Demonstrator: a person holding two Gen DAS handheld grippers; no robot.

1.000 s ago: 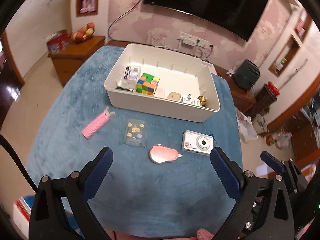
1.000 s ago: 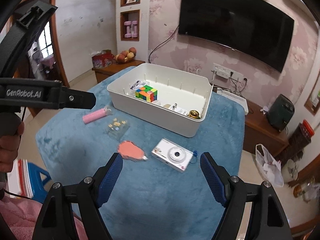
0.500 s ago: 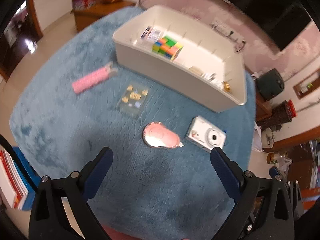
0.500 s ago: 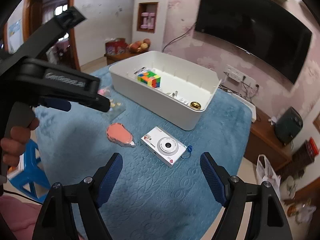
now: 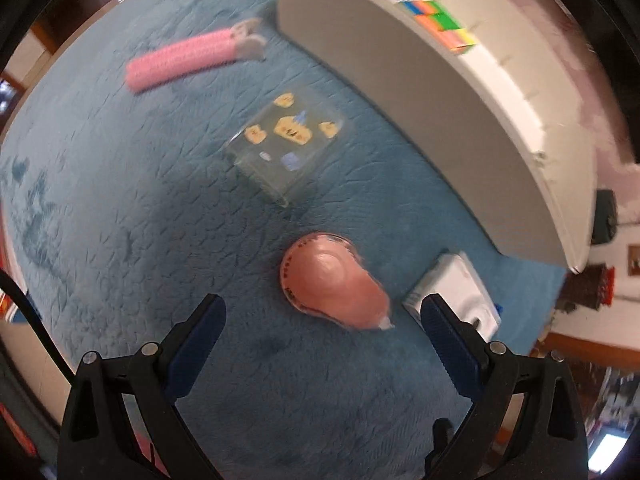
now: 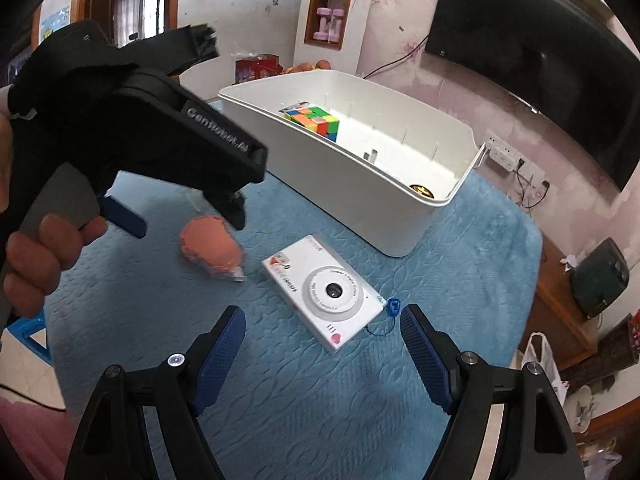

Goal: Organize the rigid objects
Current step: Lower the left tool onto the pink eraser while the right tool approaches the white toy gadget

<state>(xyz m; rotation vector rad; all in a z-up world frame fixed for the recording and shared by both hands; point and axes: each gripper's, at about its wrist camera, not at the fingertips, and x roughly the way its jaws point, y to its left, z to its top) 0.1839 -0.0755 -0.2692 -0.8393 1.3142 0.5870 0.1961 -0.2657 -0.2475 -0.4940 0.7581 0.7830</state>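
Note:
A pink teardrop-shaped object (image 5: 334,286) lies on the blue cloth, just ahead of my open, empty left gripper (image 5: 320,316); it also shows in the right wrist view (image 6: 212,248). A white compact camera (image 6: 324,292) lies ahead of my open, empty right gripper (image 6: 320,332); its edge shows in the left wrist view (image 5: 456,292). A clear box with yellow pieces (image 5: 288,148) and a pink cylinder (image 5: 188,58) lie further off. The white bin (image 6: 360,168) holds a colour cube (image 6: 316,120) and small items. The left gripper body (image 6: 140,120) hangs over the pink object.
The blue cloth (image 6: 320,400) covers a round table whose edge drops off at the right. A television (image 6: 540,52) hangs on the far wall, a wooden cabinet (image 6: 560,280) stands at the right. A blue stool (image 6: 28,332) stands low at the left.
My left gripper has dropped down and forward towards the pink teardrop object, which now looms large. My right gripper has moved closer to the camera. Both jaws stay open.

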